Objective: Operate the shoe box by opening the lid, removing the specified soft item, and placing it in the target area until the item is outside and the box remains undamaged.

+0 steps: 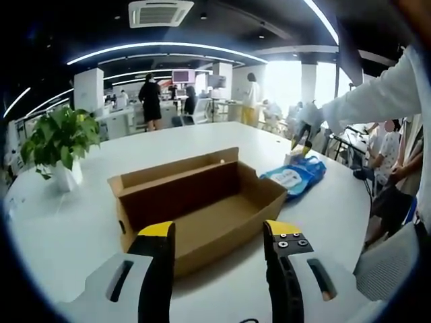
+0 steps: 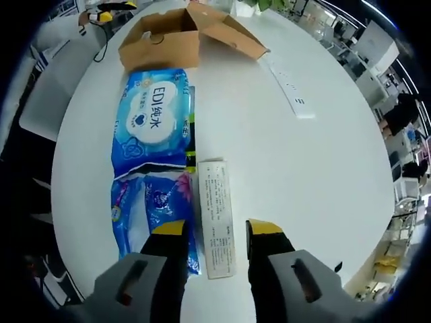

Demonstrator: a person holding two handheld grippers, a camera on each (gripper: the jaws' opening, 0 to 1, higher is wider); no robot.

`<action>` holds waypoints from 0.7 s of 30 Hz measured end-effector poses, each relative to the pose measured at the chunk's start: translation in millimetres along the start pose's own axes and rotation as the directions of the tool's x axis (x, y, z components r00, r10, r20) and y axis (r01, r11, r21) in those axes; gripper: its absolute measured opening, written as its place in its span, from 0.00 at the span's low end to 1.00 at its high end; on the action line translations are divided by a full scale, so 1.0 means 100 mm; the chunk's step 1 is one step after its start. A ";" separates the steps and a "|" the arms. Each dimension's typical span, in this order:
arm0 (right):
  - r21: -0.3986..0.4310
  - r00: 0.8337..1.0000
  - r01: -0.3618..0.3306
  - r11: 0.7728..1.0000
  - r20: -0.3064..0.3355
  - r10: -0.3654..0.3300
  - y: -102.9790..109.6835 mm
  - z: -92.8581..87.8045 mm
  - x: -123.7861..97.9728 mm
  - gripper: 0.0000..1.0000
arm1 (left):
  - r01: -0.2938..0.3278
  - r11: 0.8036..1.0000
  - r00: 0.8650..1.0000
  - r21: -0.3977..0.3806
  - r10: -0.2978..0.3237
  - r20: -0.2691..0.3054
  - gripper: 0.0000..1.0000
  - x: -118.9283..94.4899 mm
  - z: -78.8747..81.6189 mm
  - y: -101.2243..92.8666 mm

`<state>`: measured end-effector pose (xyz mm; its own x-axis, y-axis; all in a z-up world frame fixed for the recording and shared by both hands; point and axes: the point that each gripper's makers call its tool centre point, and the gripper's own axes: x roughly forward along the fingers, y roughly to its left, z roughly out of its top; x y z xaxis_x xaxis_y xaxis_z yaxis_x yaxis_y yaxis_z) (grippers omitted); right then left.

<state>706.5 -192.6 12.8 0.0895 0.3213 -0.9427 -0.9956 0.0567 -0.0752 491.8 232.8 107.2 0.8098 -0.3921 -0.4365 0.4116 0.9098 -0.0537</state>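
At the centre of the left gripper view we see one open shoe box beyond the left gripper, jaws wide and empty, while the right gripper view's lower left adds two blue soft packs and one slim carton between the wide right gripper.

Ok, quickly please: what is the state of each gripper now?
Left gripper: open, holding nothing, at the open cardboard box.
Right gripper: open, holding nothing, over the narrow white box.
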 end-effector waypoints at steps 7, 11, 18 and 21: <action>0.048 0.999 0.022 0.999 0.047 -0.024 0.00 0.12 -0.12 0.33 | 0.006 1.000 1.000 -0.004 -0.006 0.012 0.54 -0.02 0.01 -0.02; 0.066 0.993 0.030 0.997 0.108 -0.037 0.05 0.29 -0.19 0.33 | 0.010 1.000 1.000 -0.008 -0.009 0.019 0.54 -0.03 0.02 -0.02; 0.089 0.983 0.028 0.996 0.179 -0.044 0.19 0.54 -0.24 0.36 | 0.022 1.000 0.999 -0.007 -0.022 0.032 0.54 -0.04 0.04 -0.04; 0.092 0.978 0.024 0.995 0.205 -0.043 0.26 0.65 -0.25 0.36 | 0.027 1.000 0.999 -0.004 -0.026 0.034 0.54 -0.05 0.04 -0.05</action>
<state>680.0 -137.5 55.1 0.1360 0.5056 -0.8520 -0.9862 0.1510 -0.0678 487.8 229.9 113.6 0.8125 -0.4205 -0.4037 0.4313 0.8996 -0.0690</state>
